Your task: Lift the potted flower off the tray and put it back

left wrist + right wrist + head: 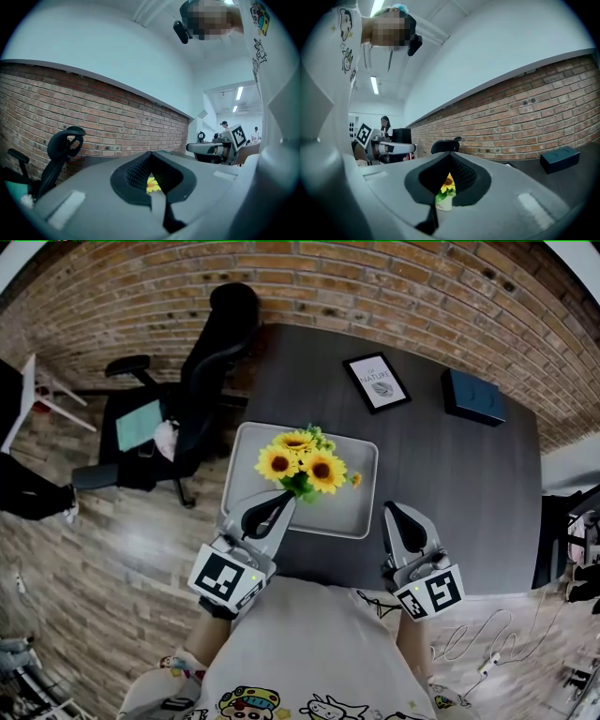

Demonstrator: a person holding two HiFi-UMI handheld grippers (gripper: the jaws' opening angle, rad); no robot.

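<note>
While both grippers hang level at its near edge, tabletop [450,484]: dark wood grain, set against a brick wall.
Office chair [202,381]: black, at the tabletop's far left corner.
Tray [352,512]: pale grey rectangle with rounded corners, flat on the tabletop close to the near edge.
Left gripper [284,501]: fingers clenched on nothing, tips over the tray's near left part, just beside the flower's leaves. Whether they touch cannot be told.
Right gripper [391,510]: fingers clenched and empty, over bare tabletop just right of the tray.
Potted flower [302,465]: yellow sunflowers with green leaves in a pale pot, standing upright on the tray. It shows beyond the closed fingers in both gripper views.
Dark box [473,396]: far right of the tabletop, well apart from the tray.
Framed picture [376,382]: black frame, lying flat beyond the tray.
</note>
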